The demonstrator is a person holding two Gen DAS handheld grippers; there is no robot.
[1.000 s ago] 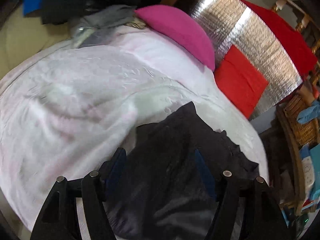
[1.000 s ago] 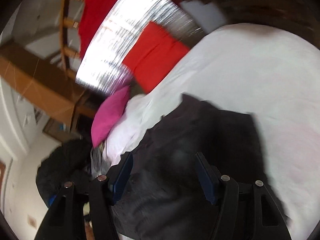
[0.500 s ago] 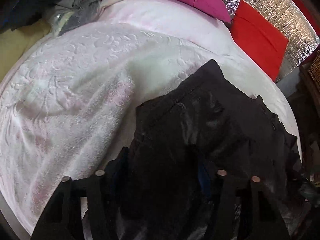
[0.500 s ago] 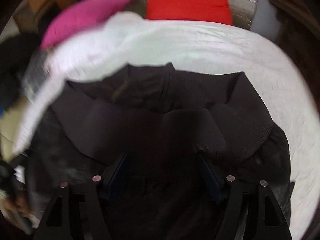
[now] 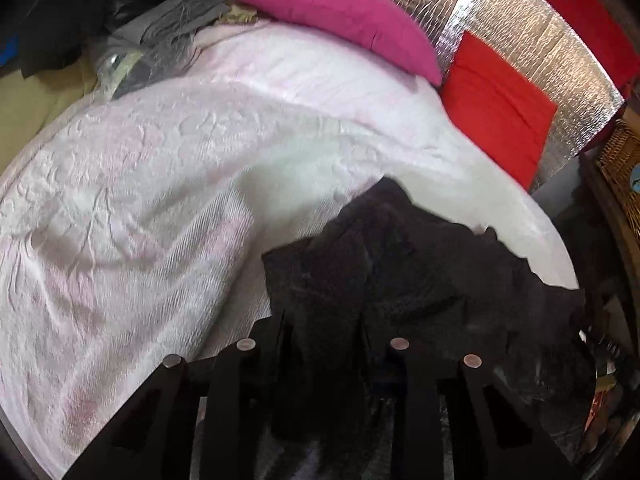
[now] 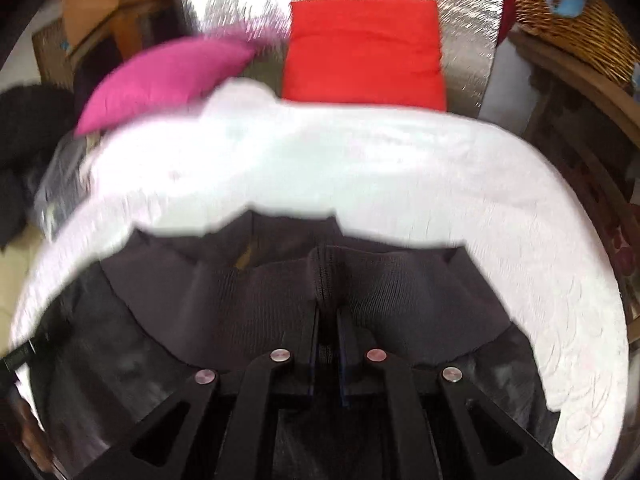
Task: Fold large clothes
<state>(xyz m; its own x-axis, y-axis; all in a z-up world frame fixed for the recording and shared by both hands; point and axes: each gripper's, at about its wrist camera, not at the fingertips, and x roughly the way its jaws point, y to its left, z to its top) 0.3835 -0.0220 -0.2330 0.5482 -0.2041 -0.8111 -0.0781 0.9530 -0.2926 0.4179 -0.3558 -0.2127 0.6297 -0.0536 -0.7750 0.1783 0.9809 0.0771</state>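
A black jacket [image 5: 404, 276] lies crumpled on the white bedspread [image 5: 160, 184] near the bed's right edge. My left gripper [image 5: 324, 332] is low over its near part; dark fabric fills the narrowed gap between its fingers, and the tips are hidden by cloth. In the right wrist view the jacket's ribbed hem [image 6: 248, 292] faces me. My right gripper [image 6: 328, 316] is shut on a raised fold of that ribbed hem, pinched between the two pads.
A pink pillow [image 5: 340, 12] and a red cushion [image 5: 496, 104] lean on a silver foil panel [image 5: 532, 20] at the bed's head. Grey clothes [image 5: 172, 24] pile at the far left corner. A wicker basket [image 6: 568, 16] stands right of the bed.
My right gripper has closed from wide open onto the ribbed hem. My left gripper's fingers have drawn closer together over the jacket. Both cameras swung toward the head of the bed.
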